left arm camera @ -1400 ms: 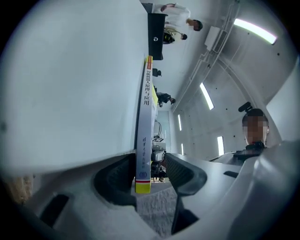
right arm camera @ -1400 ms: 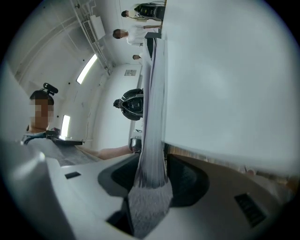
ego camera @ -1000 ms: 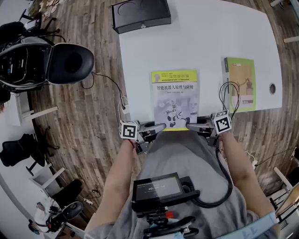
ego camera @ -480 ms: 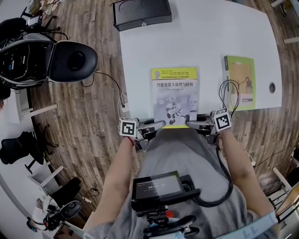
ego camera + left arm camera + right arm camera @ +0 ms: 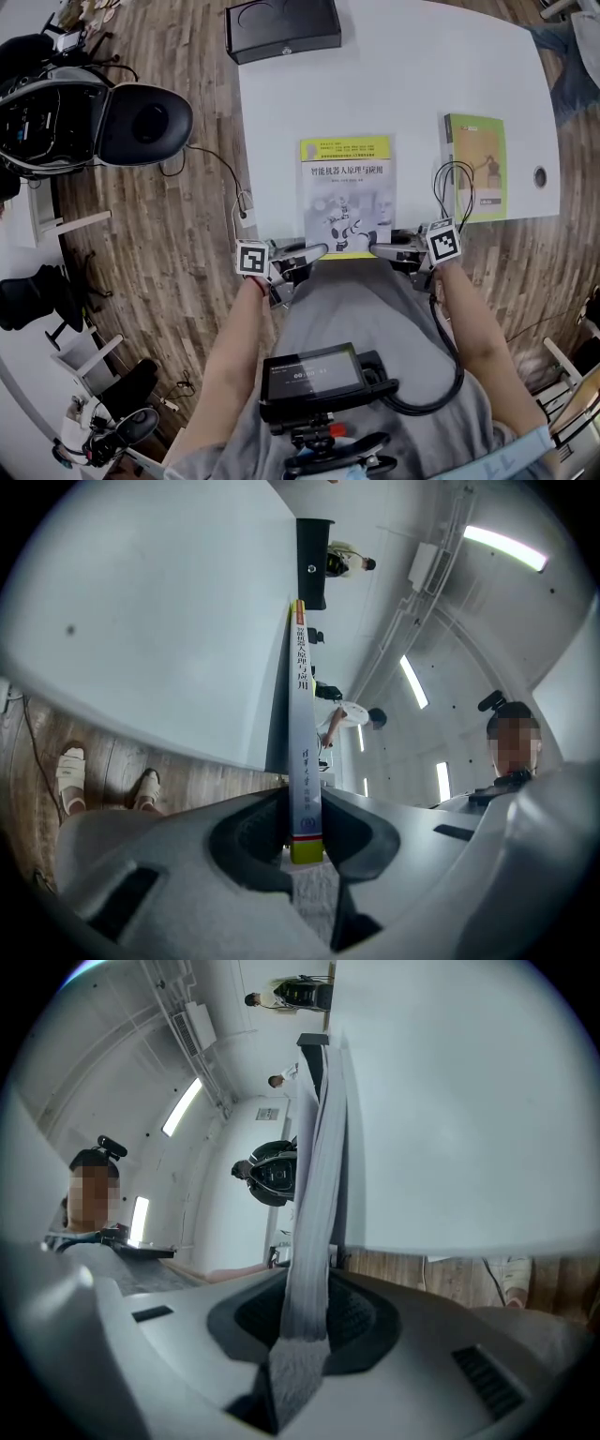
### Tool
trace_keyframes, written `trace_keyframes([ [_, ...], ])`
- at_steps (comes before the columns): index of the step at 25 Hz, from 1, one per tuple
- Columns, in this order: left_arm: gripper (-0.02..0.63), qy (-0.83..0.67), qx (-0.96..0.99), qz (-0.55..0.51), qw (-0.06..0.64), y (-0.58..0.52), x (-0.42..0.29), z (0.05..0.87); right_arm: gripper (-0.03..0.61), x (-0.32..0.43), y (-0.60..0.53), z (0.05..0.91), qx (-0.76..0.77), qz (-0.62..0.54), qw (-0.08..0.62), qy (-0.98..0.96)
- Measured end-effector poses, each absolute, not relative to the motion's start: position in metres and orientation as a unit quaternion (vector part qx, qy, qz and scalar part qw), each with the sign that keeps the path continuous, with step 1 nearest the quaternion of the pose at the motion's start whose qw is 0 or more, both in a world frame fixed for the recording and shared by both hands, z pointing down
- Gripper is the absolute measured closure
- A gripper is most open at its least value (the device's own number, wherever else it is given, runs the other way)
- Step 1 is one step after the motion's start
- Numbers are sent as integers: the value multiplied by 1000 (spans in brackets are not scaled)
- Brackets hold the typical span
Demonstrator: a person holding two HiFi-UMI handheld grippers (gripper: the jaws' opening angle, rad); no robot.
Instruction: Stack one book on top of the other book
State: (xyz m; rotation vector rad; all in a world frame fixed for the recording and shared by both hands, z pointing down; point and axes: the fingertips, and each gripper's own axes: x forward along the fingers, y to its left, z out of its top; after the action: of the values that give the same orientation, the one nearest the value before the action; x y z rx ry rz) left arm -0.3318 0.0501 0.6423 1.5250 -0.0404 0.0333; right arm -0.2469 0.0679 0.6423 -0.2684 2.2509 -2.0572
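head view: the yellow-banded book (image 5: 345, 192) sits at the near edge of the white table (image 5: 412, 84), long axis running 6 to 12 o'clock, title end toward 12, with the left gripper (image 5: 319, 250) at its 7 o'clock corner, the right gripper (image 5: 378, 248) at its 5 o'clock corner, and the green book (image 5: 476, 167) well apart at 3 o'clock, parallel. left gripper view: jaws narrowly parted, clamped on the book's spine, which recedes toward 12 o'clock. right gripper view: jaws likewise pinched on the page edge, receding toward 12.
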Motion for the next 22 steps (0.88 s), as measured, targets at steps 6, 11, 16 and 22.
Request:
trace_keyframes([
  [6,534,-17,686,19,727,50,-332,642,494,-247,69,644,-86,-690,37,717],
  [11,534,-16,684,14,729,50,-331,639,497,-248,68,645,-83,-699,42,709],
  [16,534,-22,685,15,728,50,-333,640,497,-247,68,642,-86,-702,45,706],
  [22,534,-18,676,-16,736,48,-329,626,499,-246,66,633,-88,-698,46,709],
])
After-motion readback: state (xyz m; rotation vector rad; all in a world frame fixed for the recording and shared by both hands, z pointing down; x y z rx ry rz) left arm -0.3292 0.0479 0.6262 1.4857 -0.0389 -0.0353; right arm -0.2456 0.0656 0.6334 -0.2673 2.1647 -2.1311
